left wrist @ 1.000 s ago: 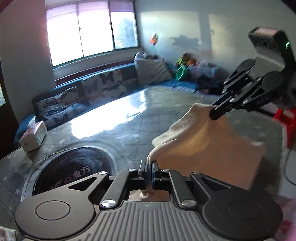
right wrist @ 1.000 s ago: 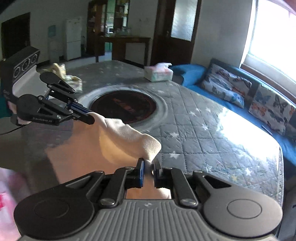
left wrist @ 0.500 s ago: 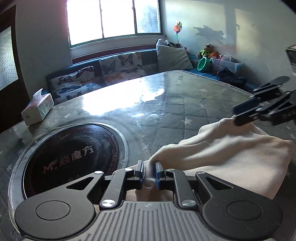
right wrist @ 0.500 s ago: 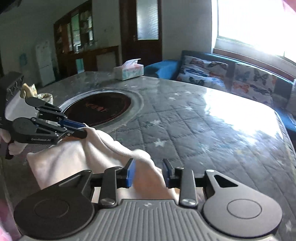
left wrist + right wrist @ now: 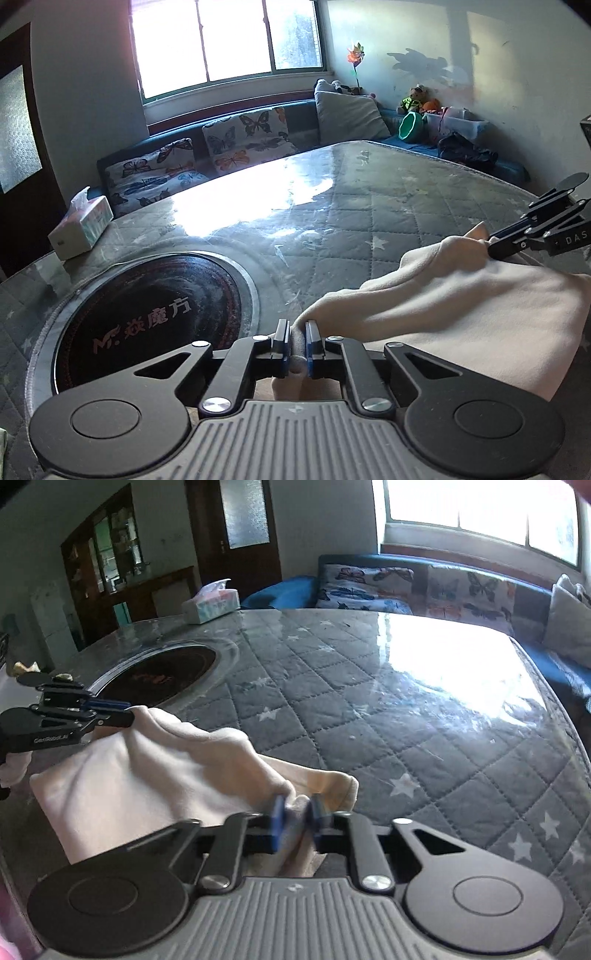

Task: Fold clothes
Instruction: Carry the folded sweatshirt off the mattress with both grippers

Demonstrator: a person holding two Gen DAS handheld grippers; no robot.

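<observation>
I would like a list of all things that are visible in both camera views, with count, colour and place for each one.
cream garment: one, cream, on the table near the front edge, held at two corners.
table: one, grey quilted cover with white stars under a clear sheet.
round black inset: one, black with red lettering, set into the table.
tissue box: one, white and pastel, at the far table edge.
butterfly cushions: several, white with coloured butterflies, on the blue bench under the window.
grey pillow: one, in the bench corner.
soft toys: a few, by the far wall.
left gripper: black, jaws closing on the garment.
right gripper: black, jaws closing on the garment.
</observation>
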